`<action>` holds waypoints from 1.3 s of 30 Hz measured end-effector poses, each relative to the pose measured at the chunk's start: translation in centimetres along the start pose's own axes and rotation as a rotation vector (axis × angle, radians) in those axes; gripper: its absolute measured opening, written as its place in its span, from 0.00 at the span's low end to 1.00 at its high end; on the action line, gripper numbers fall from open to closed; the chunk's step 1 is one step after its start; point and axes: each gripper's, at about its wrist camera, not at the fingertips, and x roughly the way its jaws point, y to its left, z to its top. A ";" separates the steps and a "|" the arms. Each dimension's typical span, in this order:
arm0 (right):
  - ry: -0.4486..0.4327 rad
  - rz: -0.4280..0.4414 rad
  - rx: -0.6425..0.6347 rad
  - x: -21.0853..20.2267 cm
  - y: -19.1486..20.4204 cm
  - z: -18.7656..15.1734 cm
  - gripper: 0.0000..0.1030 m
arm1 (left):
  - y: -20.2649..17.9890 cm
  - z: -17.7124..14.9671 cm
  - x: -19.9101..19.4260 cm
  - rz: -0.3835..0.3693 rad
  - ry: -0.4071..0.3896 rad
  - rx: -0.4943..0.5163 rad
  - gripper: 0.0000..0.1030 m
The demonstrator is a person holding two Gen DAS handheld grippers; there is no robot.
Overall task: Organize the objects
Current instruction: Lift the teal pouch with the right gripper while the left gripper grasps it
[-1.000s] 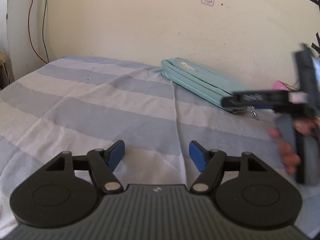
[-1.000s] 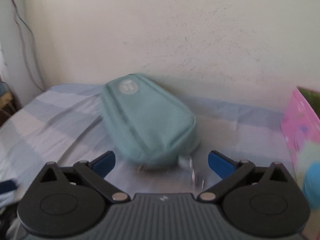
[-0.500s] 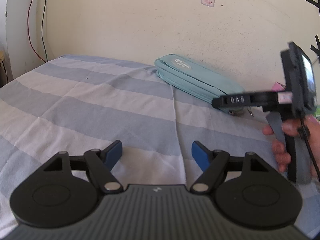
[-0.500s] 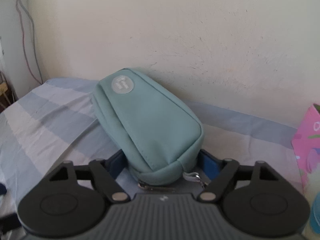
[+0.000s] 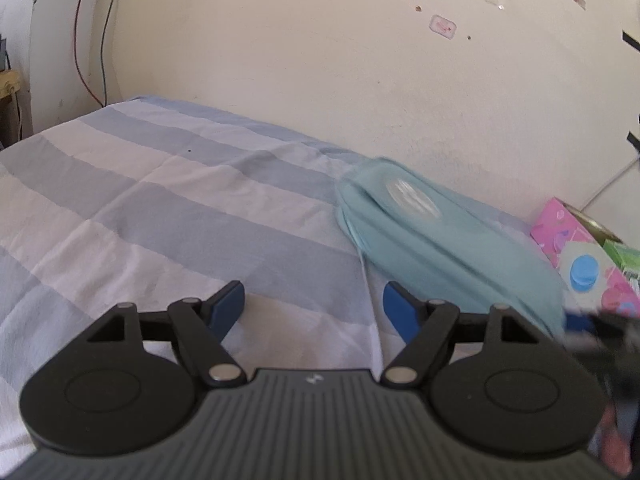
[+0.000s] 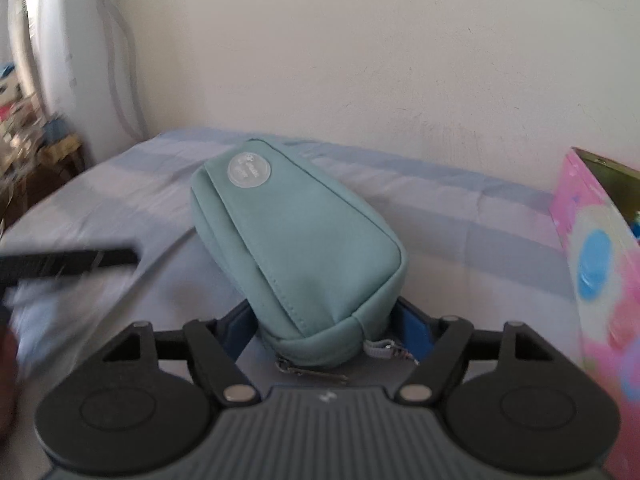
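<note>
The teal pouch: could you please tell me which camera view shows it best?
The right wrist view: the teal pouch is sharp and centred, its near end clamped in the right gripper, round badge and zipper pull visible. The left wrist view shows it motion-blurred, off to the right, beyond the open left gripper.

Both the left gripper [image 5: 313, 307] and the right gripper [image 6: 328, 330] share one build: a ribbed dark-grey housing with a small pale logo, two round black discs, black linkage bars with silver rivets, and blue-padded fingers [image 5: 226, 304].
</note>
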 end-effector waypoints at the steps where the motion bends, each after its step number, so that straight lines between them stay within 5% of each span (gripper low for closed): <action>1: 0.001 0.007 -0.002 -1.0 0.1 -0.7 0.72 | 0.3 0.1 0.0 -0.006 -0.003 -0.017 0.76; 7: 0.007 0.034 -0.038 -6.4 0.3 -4.7 0.71 | 1.8 0.3 -0.4 -0.045 -0.023 -0.123 0.76; 14: 0.014 0.007 -0.058 -13.3 -1.3 -9.9 0.72 | 1.1 0.1 -0.5 -0.088 -0.024 -0.080 0.76; 20: 0.023 -0.100 0.002 -18.9 -4.6 -13.9 0.76 | -1.1 -0.5 -0.8 -0.117 -0.030 0.063 0.76; 23: -0.016 -0.228 0.066 -21.1 -6.7 -15.3 0.76 | -2.5 -0.8 -0.8 -0.115 -0.023 0.137 0.76; 28: -0.072 -0.350 0.233 -22.5 -10.0 -16.3 0.80 | -4.2 -1.4 -1.4 -0.178 0.028 0.147 0.76; 39: -0.166 -0.258 0.311 -23.9 -10.2 -17.3 0.81 | -10.2 -3.8 -5.7 -0.401 0.108 0.166 0.78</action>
